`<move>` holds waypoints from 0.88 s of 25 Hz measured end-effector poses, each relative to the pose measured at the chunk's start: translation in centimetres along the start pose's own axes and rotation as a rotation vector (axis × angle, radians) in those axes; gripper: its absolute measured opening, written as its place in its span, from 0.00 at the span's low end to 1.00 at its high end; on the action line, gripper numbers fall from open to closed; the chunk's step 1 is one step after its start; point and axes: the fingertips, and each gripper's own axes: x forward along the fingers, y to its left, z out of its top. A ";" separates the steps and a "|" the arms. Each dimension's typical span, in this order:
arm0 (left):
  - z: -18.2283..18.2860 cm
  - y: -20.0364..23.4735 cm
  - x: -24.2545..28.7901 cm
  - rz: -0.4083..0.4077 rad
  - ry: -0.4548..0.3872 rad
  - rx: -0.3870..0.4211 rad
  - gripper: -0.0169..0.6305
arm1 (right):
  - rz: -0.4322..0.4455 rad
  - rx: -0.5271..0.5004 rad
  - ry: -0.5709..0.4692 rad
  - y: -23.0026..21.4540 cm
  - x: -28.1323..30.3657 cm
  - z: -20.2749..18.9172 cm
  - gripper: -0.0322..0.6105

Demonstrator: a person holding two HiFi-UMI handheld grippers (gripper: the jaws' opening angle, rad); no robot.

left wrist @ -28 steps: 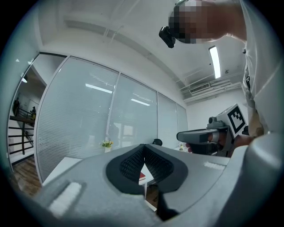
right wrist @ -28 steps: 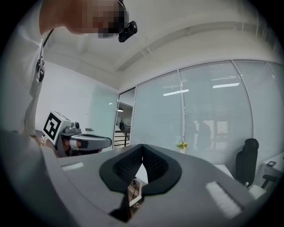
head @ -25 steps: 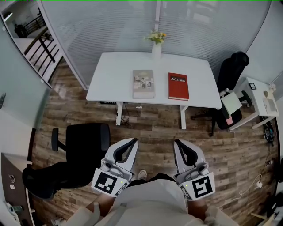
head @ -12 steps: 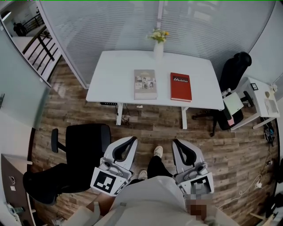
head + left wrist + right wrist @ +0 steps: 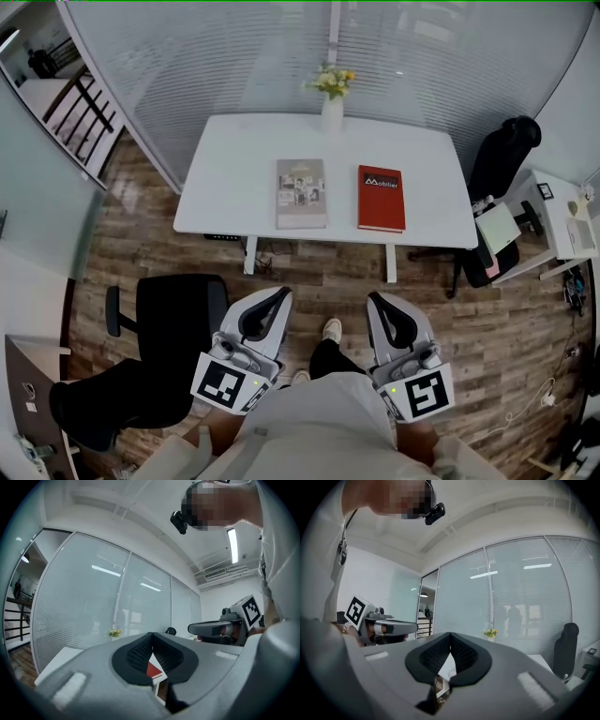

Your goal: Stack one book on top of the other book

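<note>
Two books lie side by side on a white table (image 5: 234,178): a grey-beige book (image 5: 302,193) at the middle and a red book (image 5: 381,198) to its right. Both grippers are held level over the floor, well short of the table. My left gripper (image 5: 278,294) is shut with nothing in it. My right gripper (image 5: 378,300) is likewise shut and empty. In the left gripper view, a sliver of the red book (image 5: 153,670) shows through the gap behind the shut jaws, and the right gripper (image 5: 194,629) appears at the right.
A vase of flowers (image 5: 332,97) stands at the table's back edge. A black office chair (image 5: 178,314) is on the wooden floor to my left, another black chair (image 5: 502,159) at the table's right end. A small white side table (image 5: 562,225) stands far right. Glass walls with blinds stand behind.
The person has walked toward the table, so the table and books appear slightly nearer and lower. Both grippers keep the same shut pose ahead of the body.
</note>
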 end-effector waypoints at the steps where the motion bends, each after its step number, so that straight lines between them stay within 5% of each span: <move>1: 0.1 0.2 1.0 -0.001 0.001 0.003 0.03 | 0.000 0.002 -0.002 -0.8 0.5 0.0 0.06; 22: -0.9 3.0 20.8 0.020 0.022 0.008 0.03 | 0.050 0.001 -0.007 -18.5 9.4 -1.2 0.06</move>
